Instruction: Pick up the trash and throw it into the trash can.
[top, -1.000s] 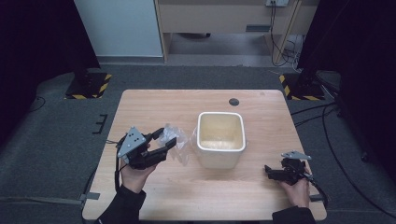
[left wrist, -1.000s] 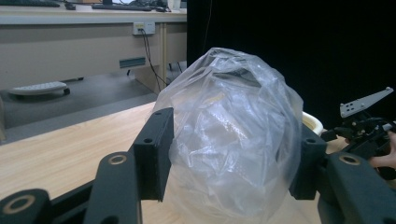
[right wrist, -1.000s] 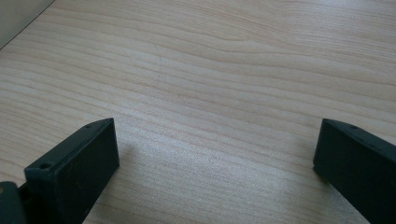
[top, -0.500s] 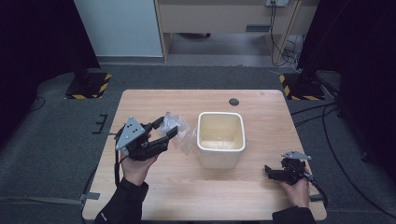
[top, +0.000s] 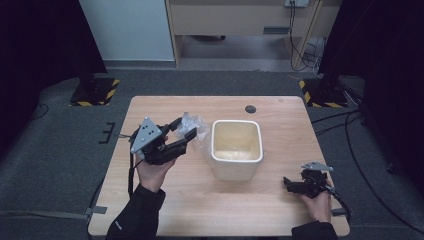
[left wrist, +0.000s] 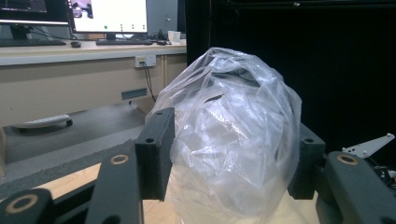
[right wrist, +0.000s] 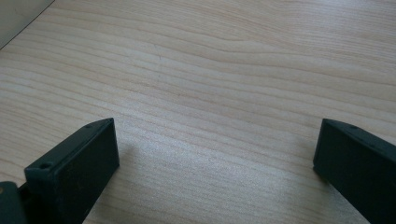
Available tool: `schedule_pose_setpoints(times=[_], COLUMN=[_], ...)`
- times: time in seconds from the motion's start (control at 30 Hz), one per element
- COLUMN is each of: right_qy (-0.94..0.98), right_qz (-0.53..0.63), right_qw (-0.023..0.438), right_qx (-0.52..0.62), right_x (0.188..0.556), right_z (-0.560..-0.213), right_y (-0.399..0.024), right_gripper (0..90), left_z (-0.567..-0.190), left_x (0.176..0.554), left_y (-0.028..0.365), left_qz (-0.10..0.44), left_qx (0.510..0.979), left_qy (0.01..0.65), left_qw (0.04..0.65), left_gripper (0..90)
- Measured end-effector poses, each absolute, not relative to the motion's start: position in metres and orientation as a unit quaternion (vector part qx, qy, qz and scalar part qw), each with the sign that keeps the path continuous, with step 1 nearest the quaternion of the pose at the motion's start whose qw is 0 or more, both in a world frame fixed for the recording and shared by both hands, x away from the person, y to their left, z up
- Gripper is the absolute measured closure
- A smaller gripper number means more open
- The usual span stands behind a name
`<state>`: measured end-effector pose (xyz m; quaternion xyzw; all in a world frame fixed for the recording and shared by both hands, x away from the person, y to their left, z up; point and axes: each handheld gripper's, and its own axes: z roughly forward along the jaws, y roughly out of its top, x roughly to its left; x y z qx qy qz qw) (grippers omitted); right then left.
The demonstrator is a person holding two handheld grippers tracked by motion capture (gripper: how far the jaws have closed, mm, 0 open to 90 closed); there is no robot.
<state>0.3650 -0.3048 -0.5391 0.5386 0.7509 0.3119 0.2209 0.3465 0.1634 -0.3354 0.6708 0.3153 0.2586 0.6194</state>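
Observation:
My left gripper point(top: 183, 129) is shut on a crumpled clear plastic bag point(top: 196, 125), held just left of a cream square bin point(top: 235, 159) at the middle of the table. In the left gripper view the bag point(left wrist: 233, 116) bulges up between the two black pads point(left wrist: 156, 149) that press on its sides, with my left gripper point(left wrist: 231, 158) pointing roughly level. My right gripper point(top: 289, 184) rests low at the table's front right, far from the bin. Its jaws stand wide open over bare wood point(right wrist: 215, 154) with nothing between them.
The wooden table point(top: 200, 205) has a dark round cable hole point(top: 250, 109) near its far edge. Grey carpet surrounds it. Yellow-black striped stand bases point(top: 95, 92) sit on the floor at far left and far right. A desk with monitors stands beyond.
My left gripper has risen and shifted slightly away from the person, carrying the plastic bag with it. The right gripper has stayed where it was.

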Motion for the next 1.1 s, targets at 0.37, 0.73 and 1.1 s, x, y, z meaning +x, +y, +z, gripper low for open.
schedule_pose_setpoints(times=[0.37,0.73,1.1], right_qy=[0.751,0.751,0.751], right_qz=[0.312,0.312,0.312], right_qw=[0.221,0.221,0.221], right_qx=[0.539,0.539,0.539], right_x=[0.365,0.365,0.365], right_z=[-0.539,-0.539,-0.539], right_y=[-0.305,-0.305,-0.305], right_gripper=[0.3,0.3,0.3], left_z=[-0.333,-0.338,-0.347], left_x=[0.361,0.379,0.392], left_y=[0.142,0.12,0.096], left_qz=[0.257,0.25,0.25], left_qx=[0.671,0.676,0.687], left_qy=[0.307,0.303,0.298], left_qw=[0.624,0.624,0.614], left_gripper=[44.3,44.9,45.1])
